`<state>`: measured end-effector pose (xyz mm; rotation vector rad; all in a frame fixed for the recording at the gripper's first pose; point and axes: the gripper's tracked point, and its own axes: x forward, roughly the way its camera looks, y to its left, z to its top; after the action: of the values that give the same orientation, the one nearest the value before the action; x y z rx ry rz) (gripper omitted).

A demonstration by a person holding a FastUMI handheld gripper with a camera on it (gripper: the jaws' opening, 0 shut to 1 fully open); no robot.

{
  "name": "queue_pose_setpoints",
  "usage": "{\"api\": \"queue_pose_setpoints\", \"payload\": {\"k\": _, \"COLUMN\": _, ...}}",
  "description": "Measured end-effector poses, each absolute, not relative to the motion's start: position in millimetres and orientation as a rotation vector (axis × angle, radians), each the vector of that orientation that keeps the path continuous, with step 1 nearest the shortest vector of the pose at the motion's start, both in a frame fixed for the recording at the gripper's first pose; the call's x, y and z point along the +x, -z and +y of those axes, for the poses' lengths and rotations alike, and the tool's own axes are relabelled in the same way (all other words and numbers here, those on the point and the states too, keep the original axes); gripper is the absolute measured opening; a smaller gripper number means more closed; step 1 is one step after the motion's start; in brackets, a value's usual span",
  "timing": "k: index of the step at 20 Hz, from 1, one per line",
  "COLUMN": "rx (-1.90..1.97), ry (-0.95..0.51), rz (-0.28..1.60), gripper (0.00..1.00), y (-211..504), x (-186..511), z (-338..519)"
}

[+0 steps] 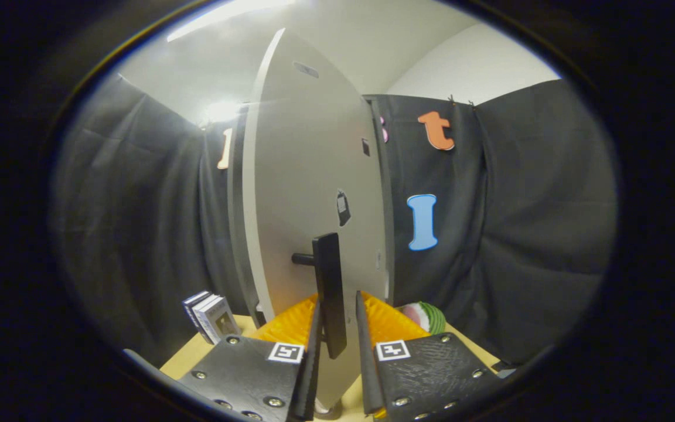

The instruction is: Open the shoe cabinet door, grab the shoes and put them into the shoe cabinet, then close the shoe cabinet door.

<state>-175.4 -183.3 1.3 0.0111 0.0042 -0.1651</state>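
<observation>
Two fingers of the gripper [337,346] sit right up on the shoe cabinet door's handle [330,293], a dark flat vertical bar that hangs down between them. They're only a narrow way apart, and the bar looks snug against the left finger [313,357] with a thin sliver of gap before the right one, so I can't honestly say both are pressing on it. That bar stands off the door on a short dark round post sticking out to its left. The shoe cabinet door [308,176] itself is a pale grey-white panel, smooth and plain, seen partly edge-on so it looks swung out from the cabinet, with a couple of small dark fittings on its face. Just behind the fingers on both sides is something bright orange and ribbed [387,319]; can't tell what it is. Down left on the light wooden table [188,357] there's a little stack of boxes [211,316] leaning over, and off to the right a green and white round thing [428,316] peeks out. Dark cloth wall [519,234] behind all of it.
</observation>
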Motion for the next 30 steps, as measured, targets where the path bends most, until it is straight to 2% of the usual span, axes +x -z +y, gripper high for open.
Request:
{"api": "queue_pose_setpoints", "payload": {"k": 10, "rx": 0.047, "ry": 0.244, "rz": -0.017, "gripper": 0.30, "y": -6.0, "x": -210.0, "z": -242.1}}
{"api": "queue_pose_setpoints", "payload": {"k": 13, "rx": 0.070, "ry": 0.295, "rz": -0.022, "gripper": 0.23, "y": -7.0, "x": -219.8, "z": -264.3}}
{"api": "queue_pose_setpoints", "payload": {"k": 18, "rx": 0.077, "ry": 0.356, "rz": -0.030, "gripper": 0.23, "y": -7.8, "x": -238.5, "z": -297.0}}
{"api": "queue_pose_setpoints", "payload": {"k": 30, "rx": 0.087, "ry": 0.263, "rz": -0.008, "gripper": 0.24, "y": 8.7, "x": -248.9, "z": -271.6}}
